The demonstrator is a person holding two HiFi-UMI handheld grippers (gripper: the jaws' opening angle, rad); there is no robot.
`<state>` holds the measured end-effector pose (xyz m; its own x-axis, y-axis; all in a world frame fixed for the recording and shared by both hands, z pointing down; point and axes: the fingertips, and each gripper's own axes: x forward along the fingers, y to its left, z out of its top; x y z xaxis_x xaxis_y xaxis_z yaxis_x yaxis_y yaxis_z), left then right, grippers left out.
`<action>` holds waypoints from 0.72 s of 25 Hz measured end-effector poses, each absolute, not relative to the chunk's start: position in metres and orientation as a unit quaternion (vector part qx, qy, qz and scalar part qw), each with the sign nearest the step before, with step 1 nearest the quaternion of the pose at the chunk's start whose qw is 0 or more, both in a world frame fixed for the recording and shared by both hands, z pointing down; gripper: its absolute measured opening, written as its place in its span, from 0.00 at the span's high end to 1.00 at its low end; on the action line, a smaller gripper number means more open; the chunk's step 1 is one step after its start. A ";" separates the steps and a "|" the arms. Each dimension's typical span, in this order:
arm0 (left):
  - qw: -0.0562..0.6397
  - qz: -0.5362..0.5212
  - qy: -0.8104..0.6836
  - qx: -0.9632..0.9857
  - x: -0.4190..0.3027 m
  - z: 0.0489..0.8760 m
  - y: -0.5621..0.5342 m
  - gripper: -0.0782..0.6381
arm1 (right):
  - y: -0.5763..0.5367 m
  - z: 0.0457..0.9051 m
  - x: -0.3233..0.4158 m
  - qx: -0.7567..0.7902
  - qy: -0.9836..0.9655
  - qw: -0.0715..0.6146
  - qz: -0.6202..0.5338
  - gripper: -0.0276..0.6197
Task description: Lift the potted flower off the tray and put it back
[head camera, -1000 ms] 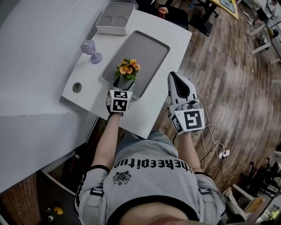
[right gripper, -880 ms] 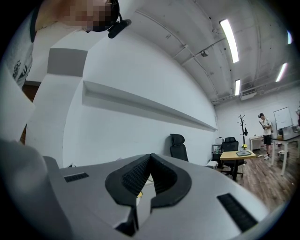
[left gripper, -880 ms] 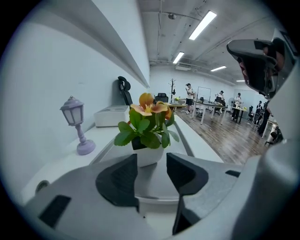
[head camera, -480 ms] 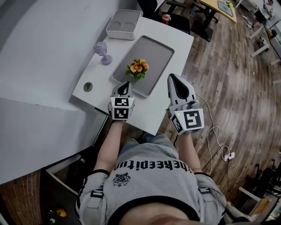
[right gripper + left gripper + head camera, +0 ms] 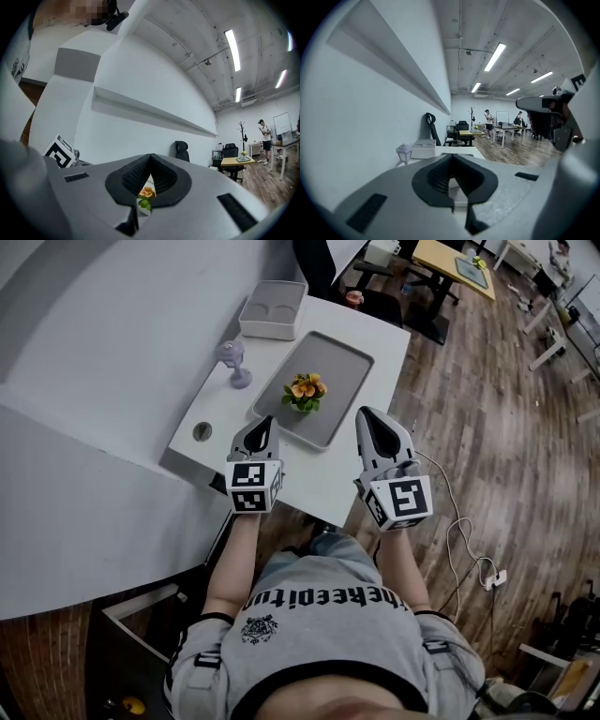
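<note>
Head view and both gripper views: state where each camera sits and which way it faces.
Head view: on the person's head, looking steeply down at the potted flower on the tray; both forearms, left gripper and right gripper show.
Left gripper view: on the left gripper, facing level past its shut fingers toward the purple lantern.
Right gripper view: on the right gripper, facing level; its shut fingers show.
Shared: head and right gripper views both show the potted flower.

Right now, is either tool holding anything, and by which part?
Nothing is held. The left tool and right tool are both shut and empty; the potted flower stands free on the tray.
</note>
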<state>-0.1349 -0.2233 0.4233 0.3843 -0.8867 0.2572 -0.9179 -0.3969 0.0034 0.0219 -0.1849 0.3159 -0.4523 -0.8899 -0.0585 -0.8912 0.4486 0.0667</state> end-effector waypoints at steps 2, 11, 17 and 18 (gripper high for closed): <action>0.067 0.089 -0.544 0.832 -0.140 0.407 -0.215 0.88 | -0.177 0.312 0.019 -0.526 0.849 0.008 0.045 0.96; 0.020 0.022 -0.548 0.836 -0.159 0.342 -0.175 0.88 | -0.140 0.294 0.014 -0.540 0.839 0.022 0.065 0.96; -0.015 -0.015 -0.549 0.835 -0.174 0.307 -0.148 0.88 | -0.119 0.287 0.013 -0.555 0.828 0.027 0.073 0.96; -0.022 -0.021 -0.549 0.835 -0.176 0.302 -0.144 0.88 | -0.115 0.286 0.013 -0.557 0.827 0.029 0.076 0.96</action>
